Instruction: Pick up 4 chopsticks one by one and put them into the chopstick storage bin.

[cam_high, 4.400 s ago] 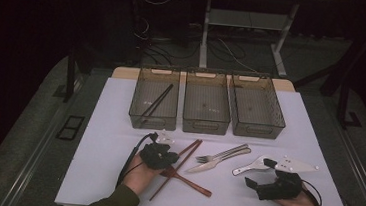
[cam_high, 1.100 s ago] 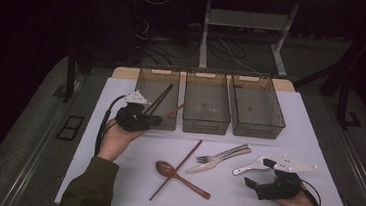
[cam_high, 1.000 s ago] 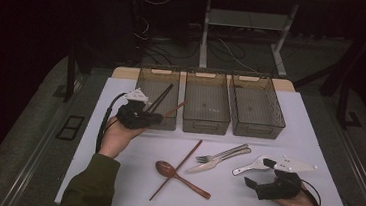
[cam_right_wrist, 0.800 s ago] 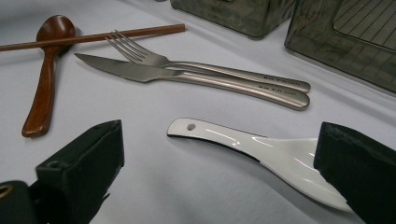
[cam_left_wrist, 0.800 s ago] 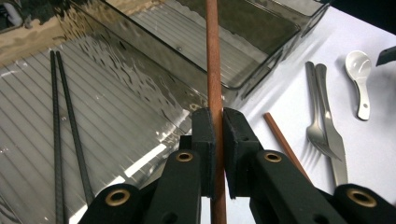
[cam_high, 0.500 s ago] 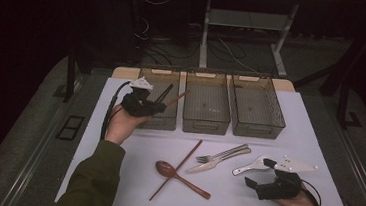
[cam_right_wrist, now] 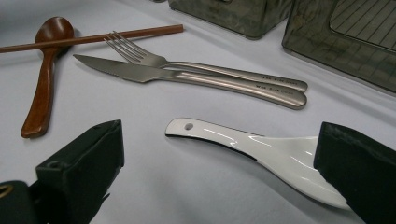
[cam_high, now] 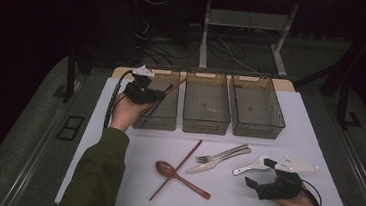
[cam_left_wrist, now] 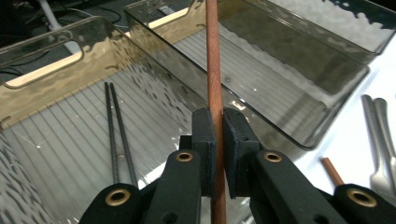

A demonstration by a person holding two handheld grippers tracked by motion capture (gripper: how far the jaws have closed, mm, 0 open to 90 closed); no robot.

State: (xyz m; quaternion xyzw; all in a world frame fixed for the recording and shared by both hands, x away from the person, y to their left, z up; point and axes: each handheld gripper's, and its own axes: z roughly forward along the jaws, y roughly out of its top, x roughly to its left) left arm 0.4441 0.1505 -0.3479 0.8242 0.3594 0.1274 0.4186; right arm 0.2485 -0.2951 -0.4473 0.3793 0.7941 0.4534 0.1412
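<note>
Chopsticks first: your left gripper (cam_left_wrist: 215, 154) clamps a brown chopstick (cam_left_wrist: 214, 70) over the left bin (cam_high: 162, 119), right gripper (cam_high: 270, 183) gapes idle, other cutlery's left.

Dark room, grey floor (cam_high: 27, 134), metal-legged desk (cam_high: 205, 29) behind.

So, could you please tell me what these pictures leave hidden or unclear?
- Brown chopstick: in the left gripper view its top runs off the upper edge, and the left gripper covers its lower part.
- White spoon: in the right gripper view a finger hides its bowl.
- Left bin: the high view is too dim to count its contents.
</note>
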